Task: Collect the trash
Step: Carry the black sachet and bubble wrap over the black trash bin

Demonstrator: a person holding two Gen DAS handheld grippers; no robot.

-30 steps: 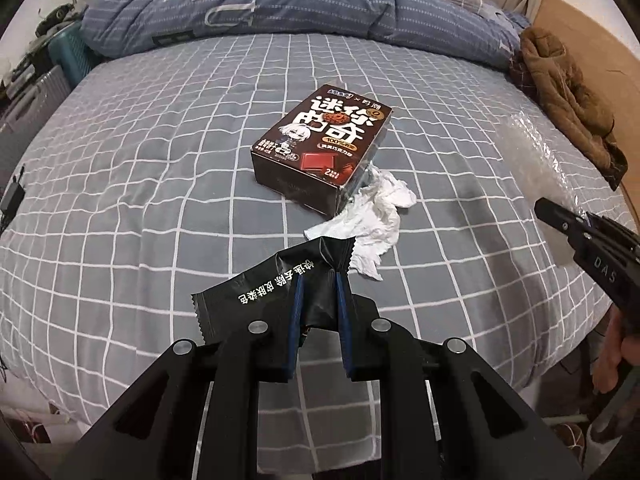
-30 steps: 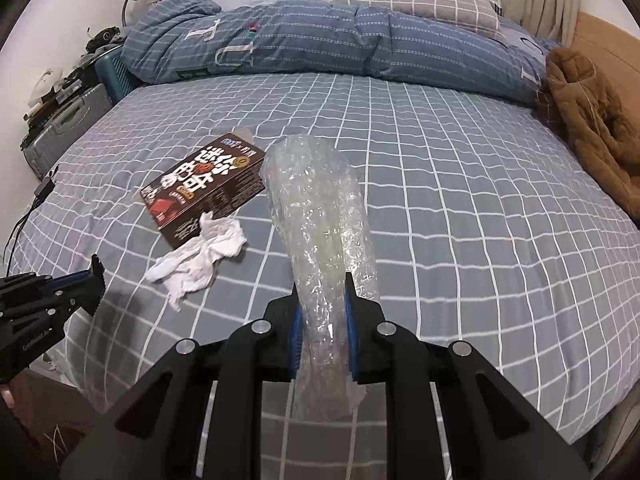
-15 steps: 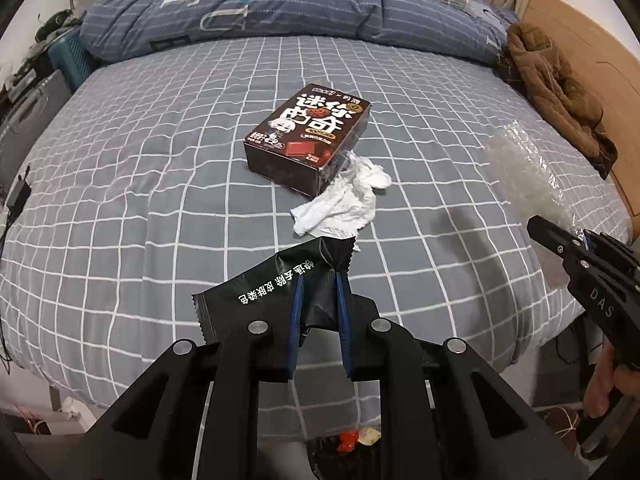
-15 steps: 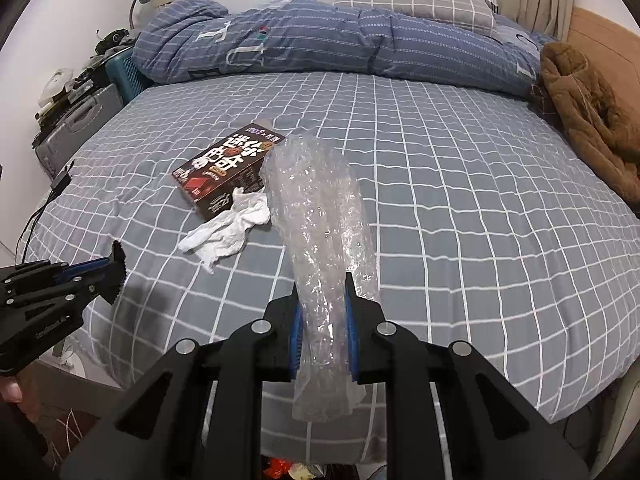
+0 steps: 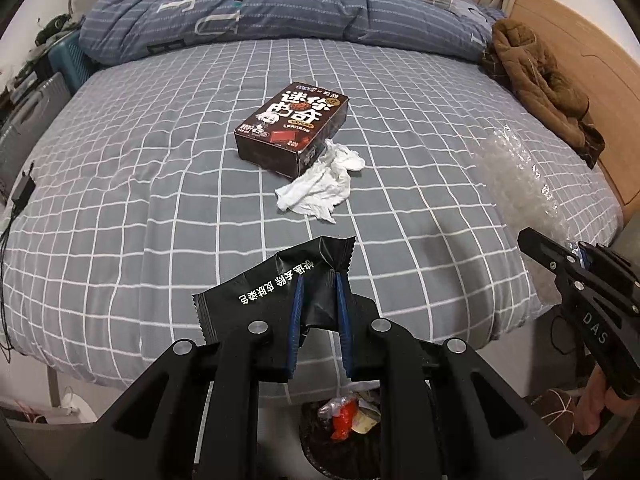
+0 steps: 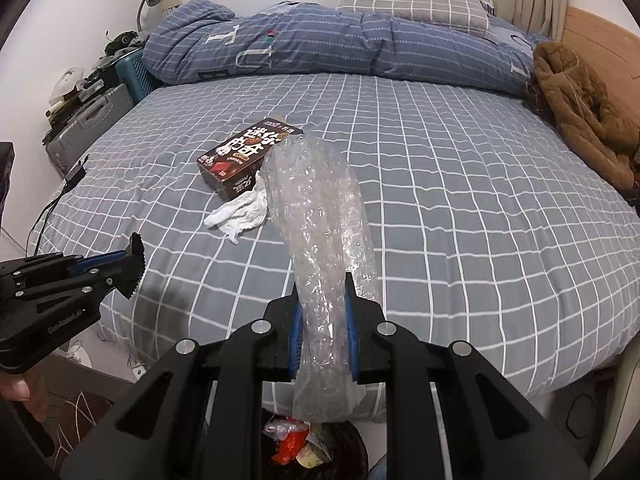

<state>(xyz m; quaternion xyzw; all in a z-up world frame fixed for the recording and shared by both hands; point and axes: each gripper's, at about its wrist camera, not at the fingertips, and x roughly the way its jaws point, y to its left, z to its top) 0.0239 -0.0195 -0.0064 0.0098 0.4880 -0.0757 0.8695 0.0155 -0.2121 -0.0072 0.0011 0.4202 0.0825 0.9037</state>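
My left gripper (image 5: 318, 280) is shut on a black snack wrapper (image 5: 264, 284) and holds it past the bed's near edge, above a trash bin (image 5: 348, 432). My right gripper (image 6: 321, 280) is shut on a clear bubble-wrap bag (image 6: 320, 216) that sticks up between the fingers; its lower end hangs over the trash bin (image 6: 304, 448). A brown cookie box (image 5: 292, 128) and a crumpled white tissue (image 5: 320, 184) lie mid-bed. The left gripper also shows at the left of the right wrist view (image 6: 132, 264), and the right gripper at the right of the left wrist view (image 5: 532, 240).
The grey checked bed (image 5: 120, 200) fills both views. A folded blue duvet (image 6: 320, 52) and pillow lie at the far end, and a brown coat (image 6: 580, 108) at the right. Suitcases (image 6: 92, 120) stand left of the bed. A charger cable (image 6: 76, 172) hangs off the left edge.
Both grippers have pulled back off the bed with their loads. The bed's edge and the trash bin below have come into view.
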